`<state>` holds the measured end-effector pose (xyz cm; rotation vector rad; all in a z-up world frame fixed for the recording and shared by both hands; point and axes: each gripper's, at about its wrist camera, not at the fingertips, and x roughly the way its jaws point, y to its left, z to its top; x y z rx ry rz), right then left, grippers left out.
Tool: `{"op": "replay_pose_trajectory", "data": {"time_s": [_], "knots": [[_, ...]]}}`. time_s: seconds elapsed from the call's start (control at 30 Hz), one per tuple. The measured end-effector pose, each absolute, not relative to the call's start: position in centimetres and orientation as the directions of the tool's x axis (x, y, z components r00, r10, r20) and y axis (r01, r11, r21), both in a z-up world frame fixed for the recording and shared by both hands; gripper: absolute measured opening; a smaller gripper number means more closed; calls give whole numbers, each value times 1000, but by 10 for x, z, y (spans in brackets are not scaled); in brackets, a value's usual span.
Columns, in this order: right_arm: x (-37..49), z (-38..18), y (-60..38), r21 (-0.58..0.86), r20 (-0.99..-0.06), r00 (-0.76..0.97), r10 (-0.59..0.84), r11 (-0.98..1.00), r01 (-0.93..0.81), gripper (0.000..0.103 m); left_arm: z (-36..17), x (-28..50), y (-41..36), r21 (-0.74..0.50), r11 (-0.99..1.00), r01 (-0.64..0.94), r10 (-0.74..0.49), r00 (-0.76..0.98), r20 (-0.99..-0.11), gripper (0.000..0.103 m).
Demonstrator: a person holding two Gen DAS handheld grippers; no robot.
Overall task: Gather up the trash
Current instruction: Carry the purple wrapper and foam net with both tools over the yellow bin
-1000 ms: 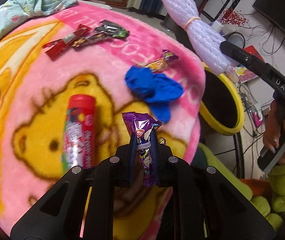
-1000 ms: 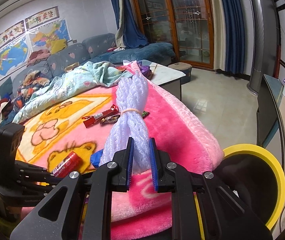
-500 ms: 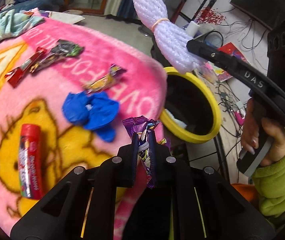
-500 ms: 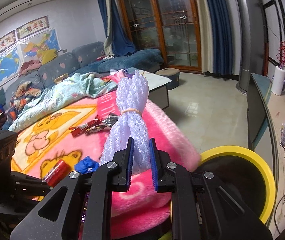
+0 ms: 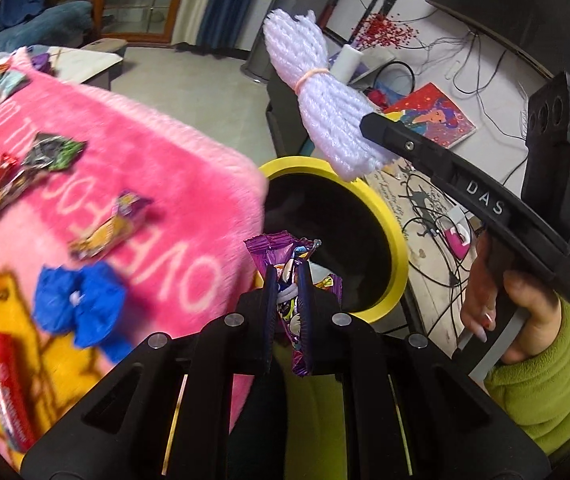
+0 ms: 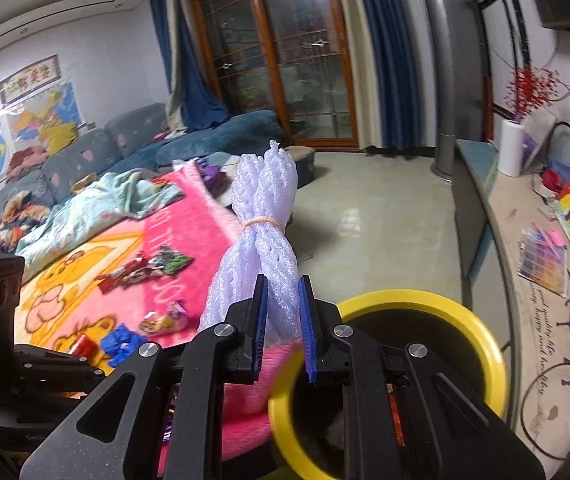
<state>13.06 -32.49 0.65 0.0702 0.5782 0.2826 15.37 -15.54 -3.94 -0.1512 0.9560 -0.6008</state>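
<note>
My left gripper (image 5: pixel 288 280) is shut on a purple candy wrapper (image 5: pixel 281 250) and holds it at the near rim of the yellow-rimmed black trash bin (image 5: pixel 395 236). My right gripper (image 6: pixel 283 312) is shut on a white foam net bundle (image 6: pixel 263 236) tied with a rubber band, held above the bin (image 6: pixel 485 352); the bundle also shows in the left wrist view (image 5: pixel 325 96) over the bin's far rim. A blue crumpled scrap (image 5: pixel 81 304), a yellow wrapper (image 5: pixel 109 228), a red tube (image 5: pixel 3 384) and dark wrappers (image 5: pixel 25 168) lie on the pink blanket (image 5: pixel 173 148).
The bin stands on the floor just right of the blanket's edge. A low cabinet (image 6: pixel 481 216) with papers and cables (image 5: pixel 437 208) runs behind the bin. A light blue quilt (image 6: pixel 109 200) and a sofa (image 6: pixel 85 156) lie beyond the blanket.
Both grippers have moved right, off the blanket toward the bin. The purple wrapper is now at the bin's opening and the foam bundle is over its rim.
</note>
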Motion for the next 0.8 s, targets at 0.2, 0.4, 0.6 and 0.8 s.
{"op": "replay_pose_trajectory", "data": {"time_s": [0.2, 0.4, 0.6, 0.8], "knots": [[130, 1, -361, 155, -540, 813, 219, 975, -160, 15, -43, 163, -179, -381, 813, 439, -560, 413, -718, 6], [129, -11, -394, 169, -571, 803, 170, 982, -88, 15, -44, 169, -202, -364, 805, 470, -565, 415, -714, 6], [128, -29, -419, 175, -617, 776, 132, 984, -28, 15, -49, 181, -226, -353, 797, 490, -568, 409, -714, 6], [129, -47, -436, 195, -665, 736, 126, 981, 8, 15, -60, 191, -243, -354, 788, 503, -573, 390, -721, 6]]}}
